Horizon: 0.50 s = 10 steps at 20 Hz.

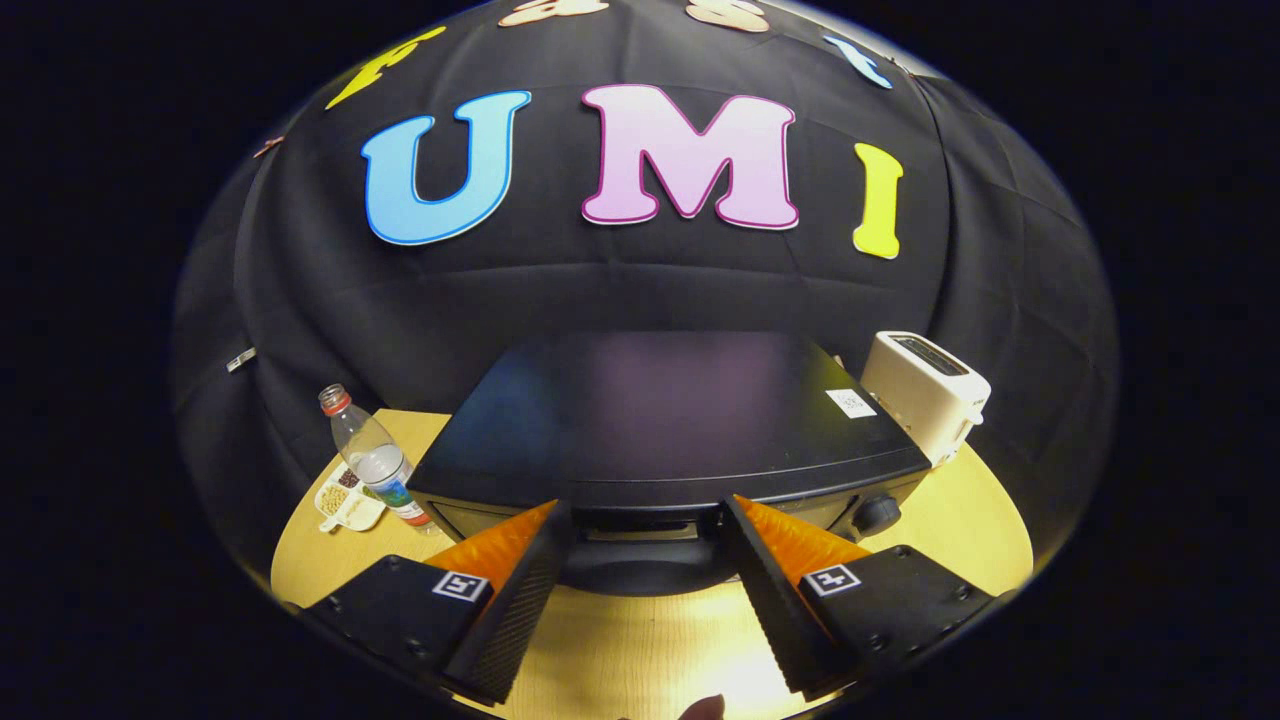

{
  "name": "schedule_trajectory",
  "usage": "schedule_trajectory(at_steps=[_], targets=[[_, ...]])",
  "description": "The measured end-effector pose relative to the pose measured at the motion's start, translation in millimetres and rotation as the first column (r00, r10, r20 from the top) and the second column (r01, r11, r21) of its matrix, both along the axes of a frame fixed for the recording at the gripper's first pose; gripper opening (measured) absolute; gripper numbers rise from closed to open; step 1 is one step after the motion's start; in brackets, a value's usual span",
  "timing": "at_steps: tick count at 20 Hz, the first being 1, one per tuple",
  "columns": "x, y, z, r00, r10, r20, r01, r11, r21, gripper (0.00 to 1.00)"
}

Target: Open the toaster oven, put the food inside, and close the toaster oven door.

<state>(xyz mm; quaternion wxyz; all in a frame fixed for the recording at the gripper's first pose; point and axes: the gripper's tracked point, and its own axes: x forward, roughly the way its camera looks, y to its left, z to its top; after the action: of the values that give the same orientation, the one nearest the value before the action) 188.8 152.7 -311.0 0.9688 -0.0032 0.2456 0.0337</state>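
A black toaster oven (660,420) stands on the wooden table (650,650), seen from above its front. Its door looks closed, and the dark curved door handle (645,572) sits between my fingers, just ahead of the tips. My gripper (648,512) is open and wide, with its black-and-orange fingers (520,580) either side of the handle and touching nothing. A round knob (877,513) shows at the oven's right front corner. A small reddish bit (705,708) lies on the table below the fingers; I cannot tell what it is.
A clear water bottle (372,455) with a red cap stands left of the oven, beside a small white tray (345,500) of food bits. A white pop-up toaster (925,390) sits behind the oven's right rear corner. Black cloth wall behind.
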Motion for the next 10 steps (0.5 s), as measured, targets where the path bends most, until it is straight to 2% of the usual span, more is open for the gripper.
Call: schedule_trajectory(at_steps=[10], targets=[[-78,-9,-26,0.999,-0.006,-0.041,0.007,1.000,0.027,0.98]])
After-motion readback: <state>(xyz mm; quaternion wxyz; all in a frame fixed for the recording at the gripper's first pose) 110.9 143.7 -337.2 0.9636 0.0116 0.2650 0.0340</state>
